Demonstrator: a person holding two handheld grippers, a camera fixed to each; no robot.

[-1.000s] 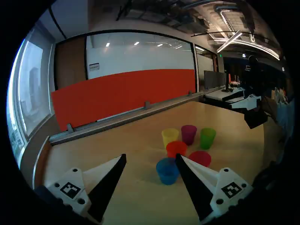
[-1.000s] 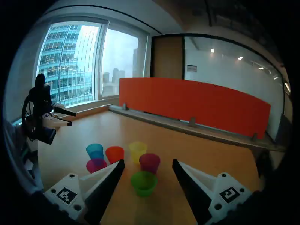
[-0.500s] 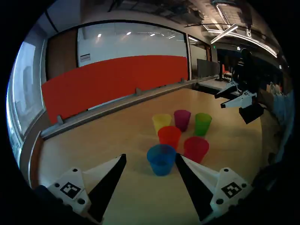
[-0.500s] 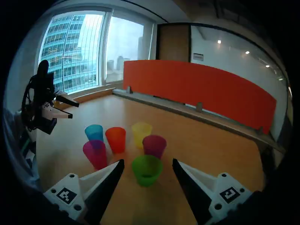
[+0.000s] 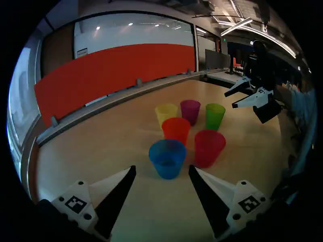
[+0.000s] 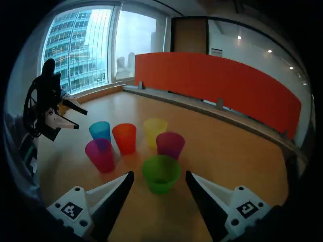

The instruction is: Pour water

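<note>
2 open wide, empty | L gripper (image 5: 161,167) facing blue cup (image 5: 167,158) | R gripper (image 6: 158,173) facing green cup (image 6: 160,176)

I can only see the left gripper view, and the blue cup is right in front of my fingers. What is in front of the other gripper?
Observer: In the right gripper view, the green cup stands just ahead of the gap between the open fingers of the right gripper. It is nearer than any other cup.
Child: Cool! And what is behind my gripper? I can't look back.
Observer: From the right gripper view, behind the left gripper there is a big window with tall buildings outside.
</note>
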